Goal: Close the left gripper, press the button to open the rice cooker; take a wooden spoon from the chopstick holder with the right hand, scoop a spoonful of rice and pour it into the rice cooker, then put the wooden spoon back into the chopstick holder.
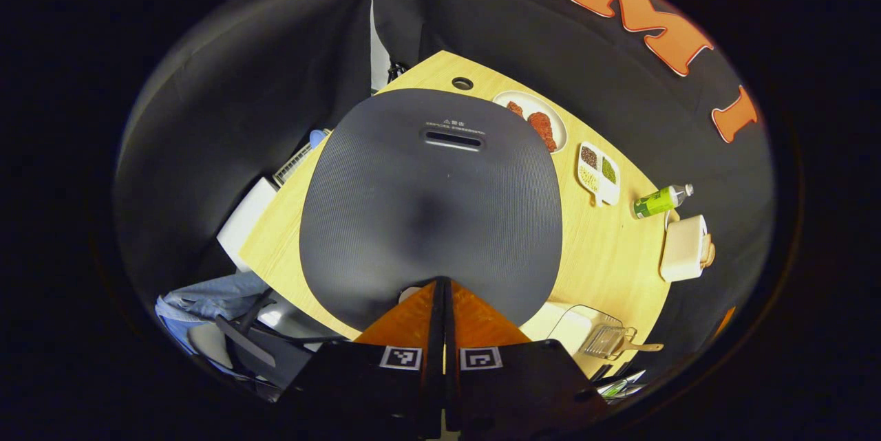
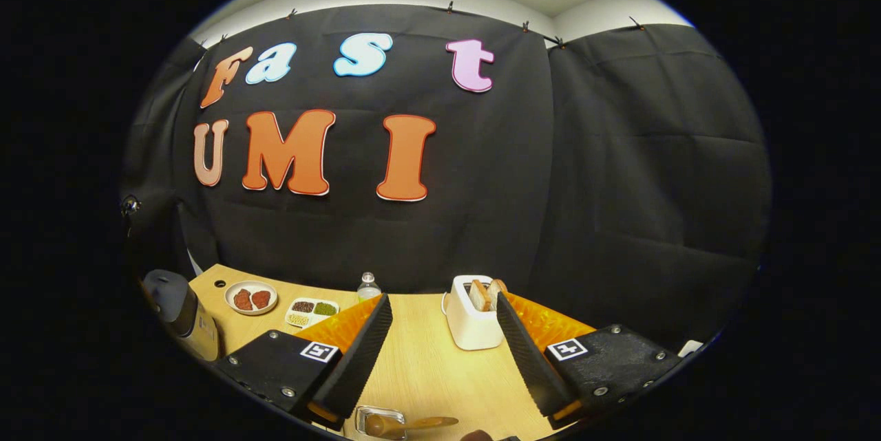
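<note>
The left gripper (image 1: 440, 289) points down over the front edge of the rice cooker (image 1: 430, 207), its jaws pressed together; the tips hide the spot beneath them, so contact with the button cannot be told. The lid lies flat and shut. The right gripper (image 2: 444, 331) is held level above the table (image 2: 427, 365), jaws spread wide with nothing between them, facing a toaster (image 2: 473, 320). At the bottom edge a wooden spoon (image 2: 413, 423) and its holder (image 2: 375, 417) are cut off.
</note>
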